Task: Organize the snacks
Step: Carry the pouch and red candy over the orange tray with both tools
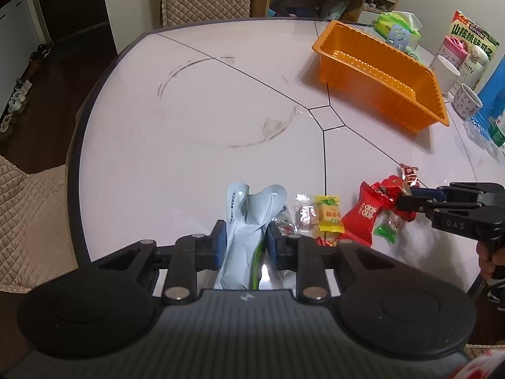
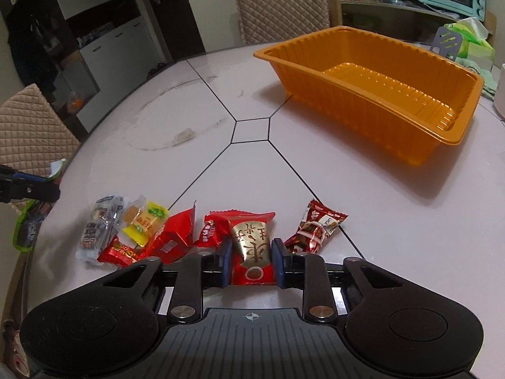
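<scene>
Left wrist view: the left claw (image 1: 246, 243) is closed on a pale crumpled pouch (image 1: 244, 221), pinched low so its top flops forward; it looks liable to slip or fold out if swung fast. Loose snacks lie just right of it on the table (image 1: 189, 110): a yellow candy (image 1: 329, 213), a red pack (image 1: 363, 218) and others touching in a cluster. The orange bin (image 1: 378, 72) stands empty, well apart at far right, with cups (image 1: 467, 99) and a box (image 1: 473, 36) behind it that a wide reach might knock. Right wrist view: the right claw (image 2: 251, 251) grips a red-and-gold packet (image 2: 251, 243), its neighbours touching either side, so lifting may drag a red wrapper (image 2: 211, 232) or the brown bar (image 2: 315, 230) along. The path to the bin looks clear across bare table.
</scene>
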Demonstrator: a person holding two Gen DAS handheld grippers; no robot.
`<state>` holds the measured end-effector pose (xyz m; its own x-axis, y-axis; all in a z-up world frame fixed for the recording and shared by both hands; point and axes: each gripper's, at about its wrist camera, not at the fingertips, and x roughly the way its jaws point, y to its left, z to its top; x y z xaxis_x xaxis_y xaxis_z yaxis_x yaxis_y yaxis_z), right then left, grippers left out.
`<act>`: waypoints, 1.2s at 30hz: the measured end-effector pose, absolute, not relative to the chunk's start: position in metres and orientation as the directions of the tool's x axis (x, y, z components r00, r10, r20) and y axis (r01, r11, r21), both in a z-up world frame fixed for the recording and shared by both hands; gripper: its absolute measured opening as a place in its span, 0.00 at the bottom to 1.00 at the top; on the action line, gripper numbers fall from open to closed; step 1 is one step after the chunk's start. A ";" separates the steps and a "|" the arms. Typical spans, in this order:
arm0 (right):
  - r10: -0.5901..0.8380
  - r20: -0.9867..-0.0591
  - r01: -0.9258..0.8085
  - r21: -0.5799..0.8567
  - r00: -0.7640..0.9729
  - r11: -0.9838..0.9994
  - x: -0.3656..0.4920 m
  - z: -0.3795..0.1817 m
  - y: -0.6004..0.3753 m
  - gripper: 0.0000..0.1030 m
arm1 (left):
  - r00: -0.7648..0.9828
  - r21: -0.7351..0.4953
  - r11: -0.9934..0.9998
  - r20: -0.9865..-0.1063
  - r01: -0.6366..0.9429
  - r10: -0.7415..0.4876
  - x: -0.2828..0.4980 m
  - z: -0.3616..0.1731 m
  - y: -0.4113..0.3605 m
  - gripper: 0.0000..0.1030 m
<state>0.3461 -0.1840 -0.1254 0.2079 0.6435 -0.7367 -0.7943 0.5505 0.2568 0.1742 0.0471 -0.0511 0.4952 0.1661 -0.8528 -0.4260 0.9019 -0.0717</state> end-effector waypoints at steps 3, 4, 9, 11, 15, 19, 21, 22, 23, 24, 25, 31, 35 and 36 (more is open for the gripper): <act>0.665 -0.720 -0.792 0.282 0.199 0.542 0.346 -0.120 -0.188 0.22 | 0.498 -0.073 0.903 -0.851 -0.424 0.166 0.180 -0.049 0.045 0.24; 0.669 -0.715 -0.787 0.288 0.202 0.545 0.346 -0.117 -0.189 0.21 | 0.499 -0.073 0.903 -0.850 -0.424 0.166 0.183 -0.049 0.045 0.24; 0.694 -0.687 -0.751 0.337 0.215 0.567 0.354 -0.099 -0.196 0.21 | 0.516 -0.076 0.910 -0.841 -0.408 0.161 0.202 -0.044 0.042 0.24; 0.699 -0.679 -0.739 0.347 0.226 0.577 0.360 -0.092 -0.198 0.21 | 0.526 -0.080 0.914 -0.836 -0.397 0.155 0.214 -0.042 0.041 0.24; 0.704 -0.664 -0.705 0.372 0.252 0.604 0.379 -0.080 -0.202 0.21 | 0.558 -0.091 0.928 -0.818 -0.361 0.137 0.245 -0.035 0.038 0.24; 0.696 -0.656 -0.673 0.376 0.293 0.637 0.402 -0.070 -0.203 0.21 | 0.589 -0.101 0.942 -0.800 -0.319 0.113 0.286 -0.027 0.033 0.24; 0.689 -0.651 -0.659 0.371 0.318 0.654 0.414 -0.064 -0.206 0.21 | 0.606 -0.104 0.950 -0.789 -0.296 0.103 0.309 -0.023 0.030 0.24; 0.686 -0.648 -0.653 0.368 0.331 0.662 0.421 -0.062 -0.206 0.21 | 0.615 -0.104 0.953 -0.783 -0.283 0.097 0.321 -0.021 0.028 0.24; 0.683 -0.645 -0.646 0.367 0.343 0.670 0.427 -0.059 -0.207 0.21 | 0.621 -0.106 0.956 -0.779 -0.273 0.091 0.333 -0.019 0.026 0.24; 0.681 -0.641 -0.639 0.365 0.355 0.677 0.434 -0.057 -0.208 0.21 | 0.627 -0.107 0.959 -0.775 -0.263 0.085 0.344 -0.017 0.024 0.24; 0.676 -0.639 -0.633 0.361 0.367 0.685 0.440 -0.055 -0.207 0.21 | 0.633 -0.106 0.962 -0.770 -0.252 0.081 0.356 -0.016 0.023 0.24; 0.641 -0.642 -0.584 0.350 0.421 0.733 0.481 -0.048 -0.203 0.21 | 0.645 -0.103 0.970 -0.761 -0.220 0.065 0.423 -0.016 0.014 0.24; 0.610 -0.657 -0.544 0.344 0.443 0.765 0.505 -0.051 -0.198 0.21 | 0.648 -0.097 0.973 -0.759 -0.208 0.063 0.462 -0.019 0.009 0.24; 0.605 -0.660 -0.535 0.345 0.446 0.771 0.510 -0.052 -0.197 0.21 | 0.646 -0.095 0.975 -0.761 -0.203 0.060 0.471 -0.020 0.007 0.24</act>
